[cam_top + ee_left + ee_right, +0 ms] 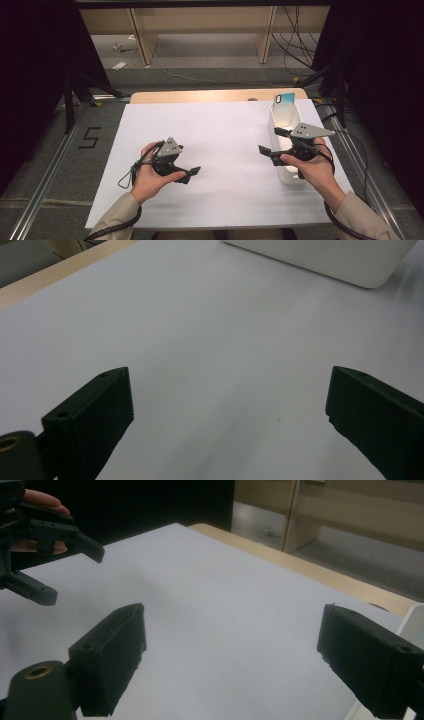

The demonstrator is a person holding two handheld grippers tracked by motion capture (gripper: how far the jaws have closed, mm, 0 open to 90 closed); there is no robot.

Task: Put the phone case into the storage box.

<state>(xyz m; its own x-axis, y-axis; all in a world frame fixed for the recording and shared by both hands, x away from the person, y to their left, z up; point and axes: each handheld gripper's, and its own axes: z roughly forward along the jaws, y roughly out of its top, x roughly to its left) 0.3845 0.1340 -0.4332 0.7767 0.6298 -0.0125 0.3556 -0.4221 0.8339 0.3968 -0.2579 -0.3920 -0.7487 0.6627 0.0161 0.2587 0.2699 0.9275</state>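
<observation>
High view: a white sheet [220, 150] covers a wooden table [215, 95] above grey floor. A tall, white, round-cornered bin [285, 145] stands at the sheet's right edge; a teal phone [285, 99] leans upright at its far end. The right gripper [274, 141], jaws spread and empty, hovers at the bin. The left gripper [191, 174] sits well left of the bin.

Left gripper view: matte black jaws wide apart, empty; smooth bin wall [325, 260] ahead.

Right gripper view: jaws apart over sheet; bin rim [414, 625] beside one jaw.
</observation>
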